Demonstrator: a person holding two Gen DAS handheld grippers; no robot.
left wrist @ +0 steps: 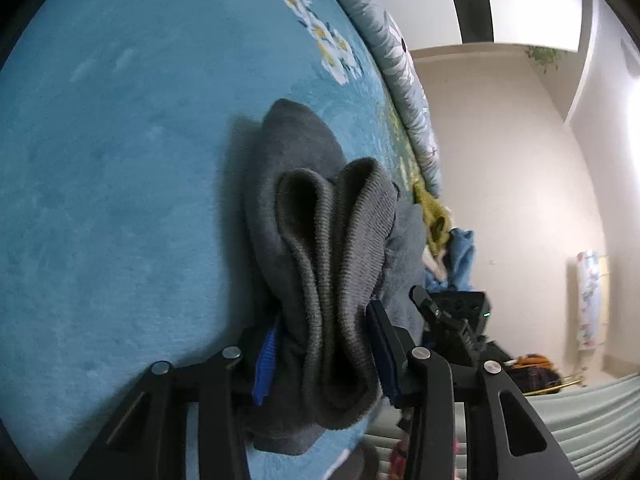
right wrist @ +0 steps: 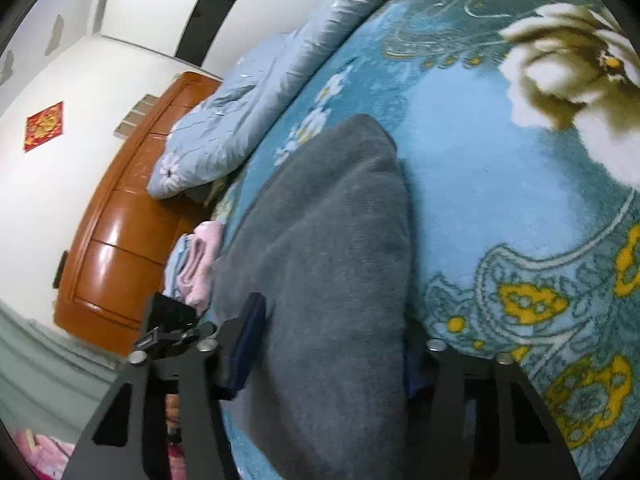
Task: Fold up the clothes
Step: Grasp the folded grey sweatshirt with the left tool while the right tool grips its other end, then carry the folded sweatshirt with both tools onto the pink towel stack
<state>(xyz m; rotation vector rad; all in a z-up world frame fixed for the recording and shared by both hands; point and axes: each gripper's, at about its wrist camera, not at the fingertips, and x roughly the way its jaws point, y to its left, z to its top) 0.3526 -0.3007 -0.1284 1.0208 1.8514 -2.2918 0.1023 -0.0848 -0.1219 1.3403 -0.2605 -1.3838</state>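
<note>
My left gripper [left wrist: 324, 356] is clamped on the ribbed hem of the grey garment [left wrist: 296, 184], which lies on the blue flowered blanket [left wrist: 112, 168]. My right gripper [right wrist: 332, 344] pinches another thick fold of that grey cloth. A pale quilt [right wrist: 240, 112] lies beyond, pink clothes [right wrist: 200, 264] sit beside the wooden headboard [right wrist: 120, 240].

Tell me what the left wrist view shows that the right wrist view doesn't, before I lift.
Left wrist only: the grey garment's ribbed hem bunched between the left tongs, and a yellow and blue clothes pile.
Right wrist only: a wooden headboard, a pink folded item, and the right tongs around a smooth stretch of the garment.
Both: the grey garment, the blue floral blanket and the pale quilt.
</note>
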